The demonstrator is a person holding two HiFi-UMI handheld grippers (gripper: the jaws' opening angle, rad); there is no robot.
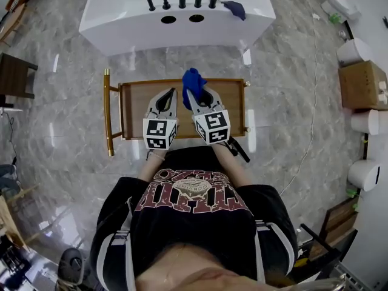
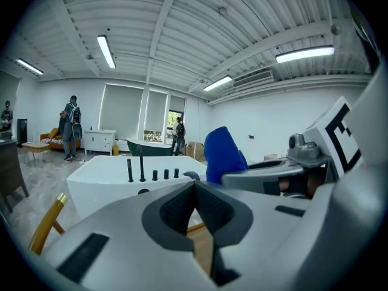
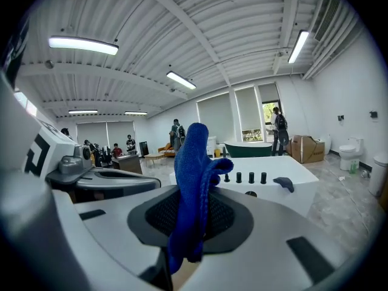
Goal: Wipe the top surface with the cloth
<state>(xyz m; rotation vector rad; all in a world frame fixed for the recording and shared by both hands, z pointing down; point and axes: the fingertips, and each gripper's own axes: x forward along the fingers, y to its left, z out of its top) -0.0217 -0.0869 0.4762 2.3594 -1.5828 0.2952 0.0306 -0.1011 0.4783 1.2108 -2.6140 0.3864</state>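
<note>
The blue cloth [image 1: 193, 80] sticks up from between the jaws of my right gripper [image 1: 189, 94], which is shut on it. In the right gripper view the cloth [image 3: 195, 174] stands upright, pinched in the right gripper [image 3: 191, 223]. My left gripper [image 1: 171, 93] is shut and empty, close beside the right one; its jaws meet at the tips in the left gripper view [image 2: 195, 184], where the cloth [image 2: 223, 153] shows to the right. Both grippers hover over the wooden cart top [image 1: 136, 105].
The cart has a brass handle [image 1: 107, 111] on its left side. Beyond it stands a white bathtub [image 1: 176, 20] with black taps and a second dark cloth [image 1: 235, 8] on its rim. White fixtures and a cardboard box [image 1: 362, 83] line the right; a dark table [image 1: 15, 74] is at the left.
</note>
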